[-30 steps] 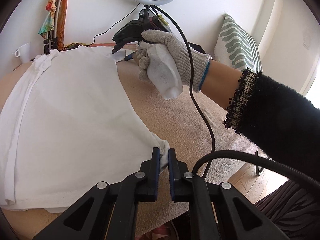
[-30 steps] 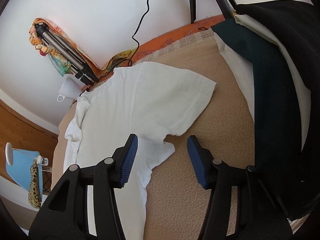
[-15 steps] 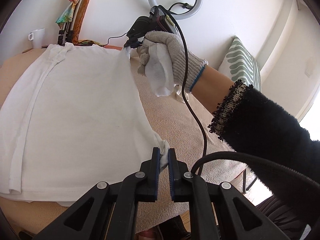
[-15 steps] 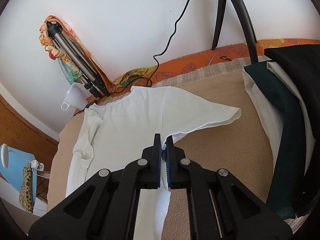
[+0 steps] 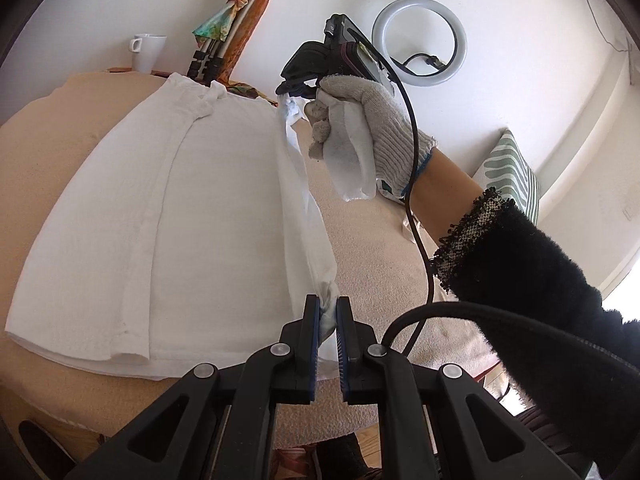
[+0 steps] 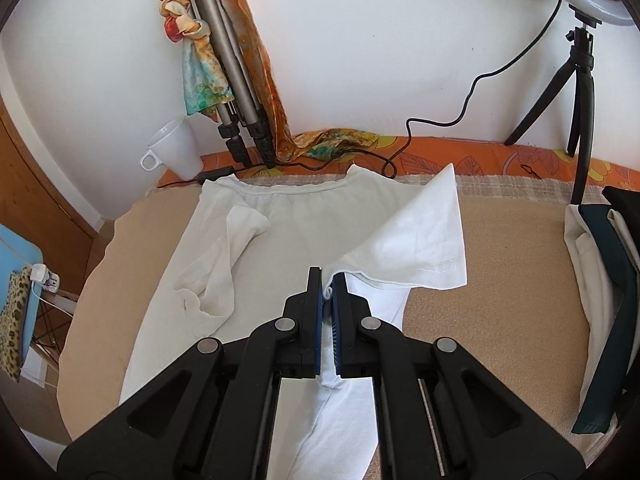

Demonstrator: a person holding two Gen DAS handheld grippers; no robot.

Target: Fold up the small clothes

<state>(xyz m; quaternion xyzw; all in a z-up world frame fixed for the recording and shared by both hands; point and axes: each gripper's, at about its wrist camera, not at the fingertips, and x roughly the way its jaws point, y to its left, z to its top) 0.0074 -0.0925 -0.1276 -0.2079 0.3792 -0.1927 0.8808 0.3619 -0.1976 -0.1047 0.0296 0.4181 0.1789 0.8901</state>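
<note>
Left claw (image 5: 328, 312) is pinched nearly closed on a bunched bottom corner of the white T-shirt (image 5: 192, 216), its lowest hem hidden behind the black fingers (image 5: 310, 328). From there the shirt's side edge rises taut to the right claw (image 5: 298, 86), whose tips are barely visible under the gloved right hand (image 5: 360, 120). In its own view, the right claw (image 6: 327, 296) is clamped narrow on fabric beside the right sleeve (image 6: 420, 236), which lifts off the beige counter (image 6: 500, 312). The shirt body lies flat ahead and left of both claws.
</note>
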